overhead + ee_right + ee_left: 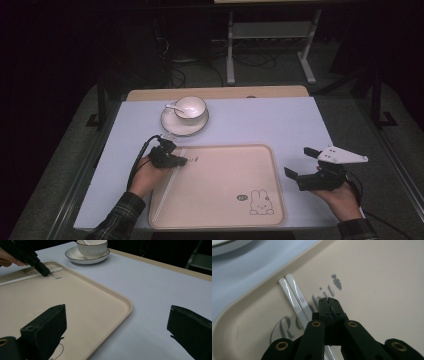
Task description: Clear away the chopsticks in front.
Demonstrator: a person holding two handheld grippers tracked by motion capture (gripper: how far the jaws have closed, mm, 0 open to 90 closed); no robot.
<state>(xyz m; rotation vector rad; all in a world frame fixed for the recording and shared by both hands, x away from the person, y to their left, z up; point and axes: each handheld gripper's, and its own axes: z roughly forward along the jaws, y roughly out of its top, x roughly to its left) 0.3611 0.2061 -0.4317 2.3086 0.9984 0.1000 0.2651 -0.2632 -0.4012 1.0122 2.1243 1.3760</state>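
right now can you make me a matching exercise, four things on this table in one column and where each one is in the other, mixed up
Things:
1. chopsticks
2. bowl
3. rabbit drawing
4. right tool

Places:
A. printed at the tray's near right corner
B. on the saucer at the far side of the table, a spoon in it
C. off the tray's right edge, jaws spread over the blue cloth
D. lying side by side along the tray's left edge, by the shut left tool

Pairs: 1-D, 2-B, 3-A, 4-C
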